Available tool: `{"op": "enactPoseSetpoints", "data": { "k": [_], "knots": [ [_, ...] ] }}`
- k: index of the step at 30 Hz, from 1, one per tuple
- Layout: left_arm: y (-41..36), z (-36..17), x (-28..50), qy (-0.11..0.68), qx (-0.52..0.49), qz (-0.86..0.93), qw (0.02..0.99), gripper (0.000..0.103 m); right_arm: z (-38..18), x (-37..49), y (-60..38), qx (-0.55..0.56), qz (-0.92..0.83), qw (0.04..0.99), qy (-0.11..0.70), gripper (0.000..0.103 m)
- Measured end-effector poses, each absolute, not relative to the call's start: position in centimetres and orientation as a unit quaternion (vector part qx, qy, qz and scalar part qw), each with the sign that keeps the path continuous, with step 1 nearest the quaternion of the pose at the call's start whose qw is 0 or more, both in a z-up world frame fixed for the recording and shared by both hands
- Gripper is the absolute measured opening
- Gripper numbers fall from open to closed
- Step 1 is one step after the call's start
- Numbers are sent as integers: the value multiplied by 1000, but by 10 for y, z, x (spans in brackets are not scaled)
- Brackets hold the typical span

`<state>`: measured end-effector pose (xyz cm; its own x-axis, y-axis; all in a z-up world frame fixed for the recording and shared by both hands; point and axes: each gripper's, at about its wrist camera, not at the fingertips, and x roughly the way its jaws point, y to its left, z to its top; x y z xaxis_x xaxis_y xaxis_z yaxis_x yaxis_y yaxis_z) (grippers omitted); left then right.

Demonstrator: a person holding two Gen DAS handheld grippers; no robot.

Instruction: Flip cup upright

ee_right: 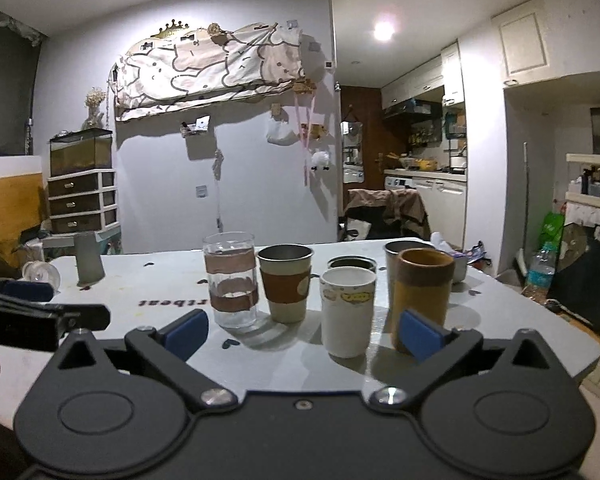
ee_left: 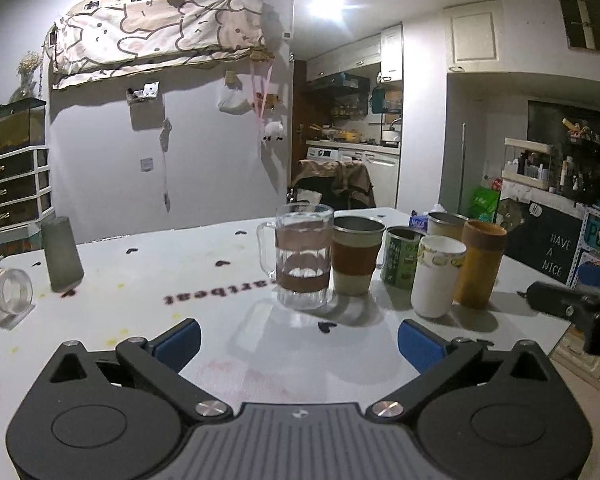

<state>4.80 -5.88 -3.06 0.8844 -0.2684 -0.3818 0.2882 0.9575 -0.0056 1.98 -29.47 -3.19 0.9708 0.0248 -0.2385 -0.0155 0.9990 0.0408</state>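
Observation:
A frosted grey cup [ee_left: 61, 254] stands upside down at the table's far left; it also shows in the right wrist view [ee_right: 88, 258]. A clear glass [ee_left: 10, 290] lies on its side beside it, also seen in the right wrist view [ee_right: 42, 274]. Several upright cups stand in a group: a glass mug [ee_left: 302, 256], a steel cup with a brown sleeve [ee_left: 356, 254], a white paper cup [ee_left: 438, 276] and an amber cup [ee_left: 480, 262]. My left gripper [ee_left: 300, 344] is open and empty, short of the group. My right gripper [ee_right: 304, 334] is open and empty, facing the white cup [ee_right: 346, 312].
The white table [ee_left: 204, 344] bears small heart marks and printed letters. Its right edge drops to the floor near a black sign [ee_left: 556, 254]. A chair [ee_left: 332, 184] stands behind the table. Drawers [ee_right: 80, 202] stand by the far left wall.

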Motion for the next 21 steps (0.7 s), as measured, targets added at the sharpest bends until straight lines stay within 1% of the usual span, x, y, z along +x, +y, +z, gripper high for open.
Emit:
{"op": "enactPoseSetpoints", "data": {
  "k": [21],
  "knots": [
    [-51, -30, 36, 186, 11, -133, 973, 103, -44, 20, -295, 12, 3, 992, 127, 103]
  ]
}}
